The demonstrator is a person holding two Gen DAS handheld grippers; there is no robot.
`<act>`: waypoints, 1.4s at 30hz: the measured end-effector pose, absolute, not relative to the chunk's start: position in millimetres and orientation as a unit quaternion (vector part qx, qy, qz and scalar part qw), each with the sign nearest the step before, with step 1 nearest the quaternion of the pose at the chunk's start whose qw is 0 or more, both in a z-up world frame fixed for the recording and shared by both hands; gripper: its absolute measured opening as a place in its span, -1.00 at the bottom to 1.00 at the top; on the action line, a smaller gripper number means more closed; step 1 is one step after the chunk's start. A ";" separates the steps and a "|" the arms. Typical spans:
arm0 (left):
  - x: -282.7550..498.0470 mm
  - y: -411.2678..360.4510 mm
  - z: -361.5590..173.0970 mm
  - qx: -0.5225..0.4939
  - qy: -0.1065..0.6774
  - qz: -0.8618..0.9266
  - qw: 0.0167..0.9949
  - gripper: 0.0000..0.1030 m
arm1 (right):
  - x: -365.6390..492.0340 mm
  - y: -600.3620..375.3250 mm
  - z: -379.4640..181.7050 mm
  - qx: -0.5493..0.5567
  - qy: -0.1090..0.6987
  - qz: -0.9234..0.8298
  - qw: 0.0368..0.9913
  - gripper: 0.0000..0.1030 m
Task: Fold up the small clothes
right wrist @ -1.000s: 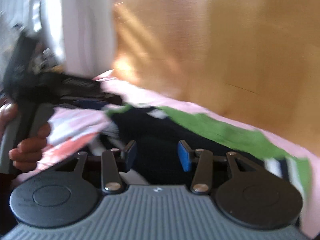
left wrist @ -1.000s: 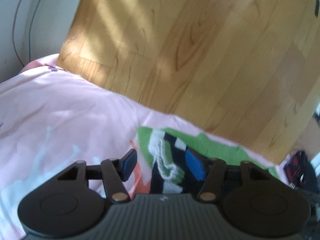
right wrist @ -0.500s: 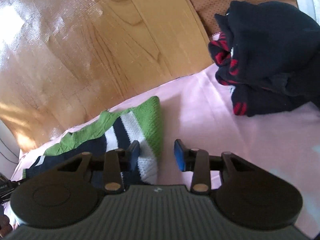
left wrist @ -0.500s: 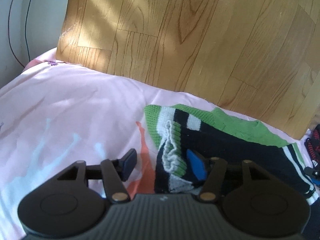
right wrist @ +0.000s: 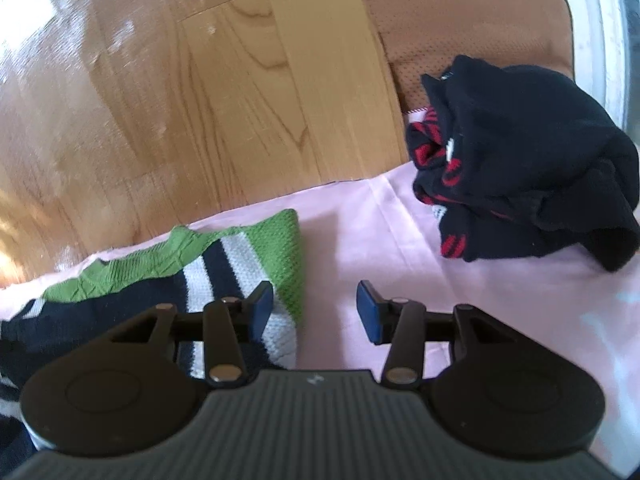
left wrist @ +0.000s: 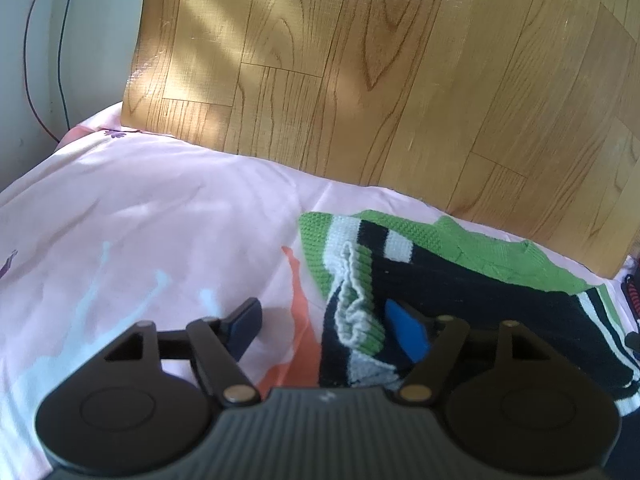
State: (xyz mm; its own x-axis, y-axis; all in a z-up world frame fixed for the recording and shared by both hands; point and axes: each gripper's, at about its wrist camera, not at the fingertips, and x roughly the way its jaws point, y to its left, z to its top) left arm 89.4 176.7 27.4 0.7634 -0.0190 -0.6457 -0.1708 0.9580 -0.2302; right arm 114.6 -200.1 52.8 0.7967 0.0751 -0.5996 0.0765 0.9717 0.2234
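We see a striped knit sweater (left wrist: 460, 280) in green, white and dark navy lying on a pink sheet (left wrist: 160, 220), close to a wood-grain panel (left wrist: 360, 80) that stands behind it.

Left gripper (left wrist: 326, 330): its jaws have just been opening and now stand wide. A bunched, ribbed edge of the sweater lies between them, nearer the blue pad on the right. That pad sits over the fabric; we cannot tell whether it touches. The dark pad on the left is over bare sheet, clear of the knit.

Right gripper (right wrist: 316, 308): its jaws have just been opening and stand moderately apart, gripping nothing. The left pad overlaps the green-and-white end of the sweater (right wrist: 224, 276); the right pad is over plain sheet (right wrist: 400, 248).

In the right wrist view, a crumpled dark garment with red stripes (right wrist: 520, 184) lies on the sheet to the right, well apart from the sweater, in front of a brown perforated cushion (right wrist: 460, 20).
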 end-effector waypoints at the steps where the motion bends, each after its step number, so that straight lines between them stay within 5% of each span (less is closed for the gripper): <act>1: 89.4 176.9 27.3 -0.139 0.342 0.040 0.929 0.36 | 114.8 -201.0 52.7 0.122 0.319 -0.001 0.940 -0.05; 42: 89.7 176.0 27.3 -0.138 0.342 0.040 0.929 0.40 | 116.9 -194.8 49.0 0.098 0.335 -0.016 0.937 -0.03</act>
